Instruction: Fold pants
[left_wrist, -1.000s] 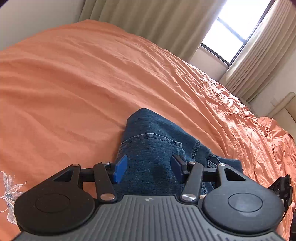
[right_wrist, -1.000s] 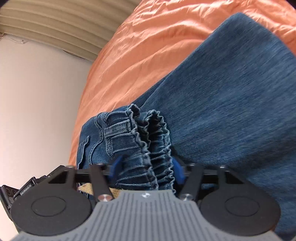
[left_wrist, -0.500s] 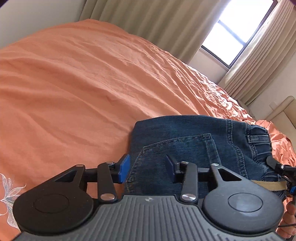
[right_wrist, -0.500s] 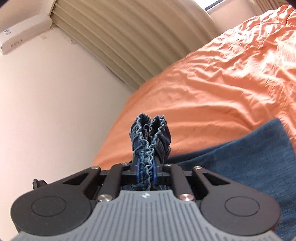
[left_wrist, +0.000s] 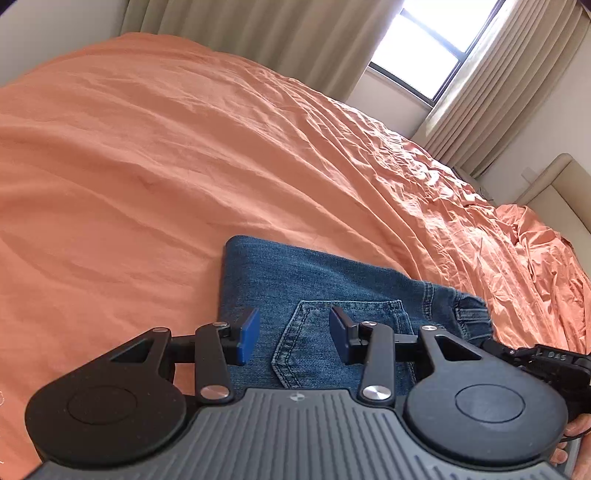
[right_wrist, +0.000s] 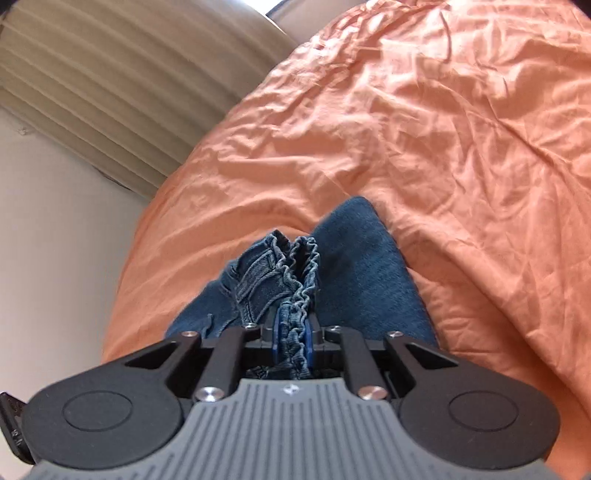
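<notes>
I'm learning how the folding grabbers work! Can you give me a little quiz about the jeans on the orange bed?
1. True or false: the left gripper is squeezing the jeans.
2. Which part of the jeans does the right gripper pinch? A) a leg hem B) the gathered waistband C) the back pocket
3. Fill in: the jeans lie on an orange ____.

Key
1. False. Its blue pads are spread apart over the pocket, holding nothing.
2. B. The ruffled elastic waistband is bunched between the closed jaws.
3. Bedsheet.
</notes>
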